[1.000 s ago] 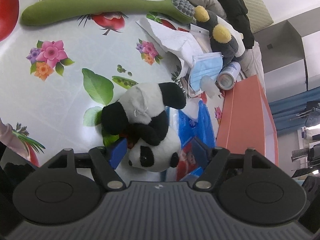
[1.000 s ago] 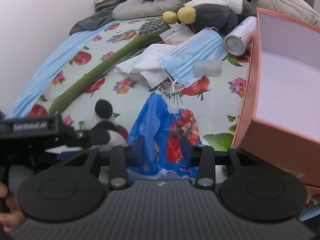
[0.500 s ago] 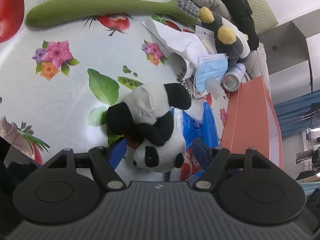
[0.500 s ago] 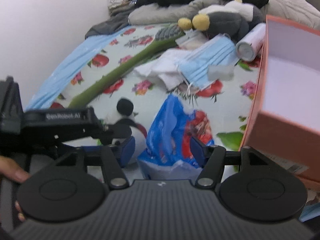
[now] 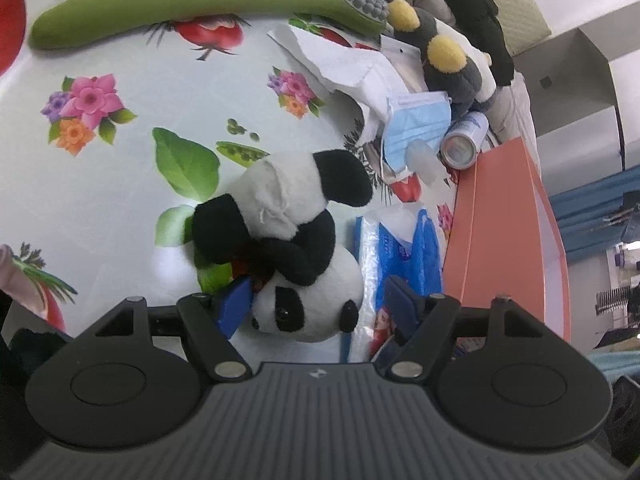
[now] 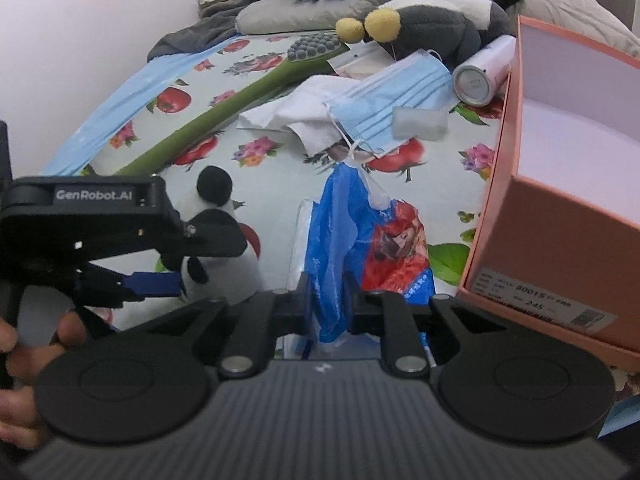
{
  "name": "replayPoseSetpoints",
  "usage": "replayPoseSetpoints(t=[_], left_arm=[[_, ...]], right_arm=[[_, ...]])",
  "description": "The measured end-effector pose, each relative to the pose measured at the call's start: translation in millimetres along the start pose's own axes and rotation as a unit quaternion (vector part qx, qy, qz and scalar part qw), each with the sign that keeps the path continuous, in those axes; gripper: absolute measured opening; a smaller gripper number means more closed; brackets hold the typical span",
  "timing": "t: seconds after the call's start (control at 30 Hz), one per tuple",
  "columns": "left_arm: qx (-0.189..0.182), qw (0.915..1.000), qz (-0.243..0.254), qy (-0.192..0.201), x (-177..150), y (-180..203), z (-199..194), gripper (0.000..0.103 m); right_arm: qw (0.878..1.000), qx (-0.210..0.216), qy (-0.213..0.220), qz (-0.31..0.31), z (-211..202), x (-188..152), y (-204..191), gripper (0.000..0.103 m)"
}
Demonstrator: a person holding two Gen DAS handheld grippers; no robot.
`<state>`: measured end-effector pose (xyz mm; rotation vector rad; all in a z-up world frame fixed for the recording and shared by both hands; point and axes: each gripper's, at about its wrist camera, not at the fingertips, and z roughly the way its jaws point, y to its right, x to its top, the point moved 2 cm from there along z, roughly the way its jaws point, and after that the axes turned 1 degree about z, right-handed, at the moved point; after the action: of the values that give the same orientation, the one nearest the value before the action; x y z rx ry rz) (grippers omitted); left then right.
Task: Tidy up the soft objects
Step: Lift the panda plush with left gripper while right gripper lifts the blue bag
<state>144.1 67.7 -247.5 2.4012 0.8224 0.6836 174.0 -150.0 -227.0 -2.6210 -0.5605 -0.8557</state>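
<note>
Right wrist view: right tongs (image 6: 326, 300) just closed, pinching blue bag (image 6: 360, 240) beside orange box (image 6: 560, 248), ready for lifting; left tongs (image 5: 318, 300) spread around panda (image 5: 296, 240), left of box.

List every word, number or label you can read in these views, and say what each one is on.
"GenRobot.AI": on the black body of the left tongs, seen from the right wrist view.
"80015" and "245": on the white label of the orange box; its smaller print is too blurred to read.
Print on the blue plastic bag: too blurred to read.
Print on the white can: unreadable.
</note>
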Motion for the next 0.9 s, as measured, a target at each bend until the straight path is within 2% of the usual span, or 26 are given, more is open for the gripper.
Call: replayPoseSetpoints(t=[0.1,0.17,0.2,0.37,0.7,0.9], left_arm=[[0.01,0.9998,0.016,-0.004,-0.9,3.7,2.3,0.074],[0.021,0.9993,0.03,-0.006,-1.1,6.9,3.1,0.063],[0.023,0.9991,0.034,-0.007,-1.1,7.9,3.2,0.063],[0.023,0.9979,0.06,-0.004,-3.3,14.0,-2.2,0.06],[0.018,0.9921,0.124,0.013,-1.9,31.0,-28.5,0.058],[0.016,0.9865,0.161,0.028,1.4,39.8,-50.8,0.058]], right_arm=[[1.0,0.0,-0.009,0.004,4.9,-0.5,0.1,0.018],[1.0,0.0,-0.013,0.011,8.0,-0.4,1.0,0.018],[1.0,0.001,-0.015,0.015,9.2,-0.6,2.0,0.018],[0.999,-0.001,-0.015,0.033,8.8,0.8,4.9,0.016],[0.998,-0.039,0.023,0.041,-20.7,11.0,-0.9,0.012],[0.996,-0.046,0.051,0.052,-45.2,20.4,-2.0,0.012]])
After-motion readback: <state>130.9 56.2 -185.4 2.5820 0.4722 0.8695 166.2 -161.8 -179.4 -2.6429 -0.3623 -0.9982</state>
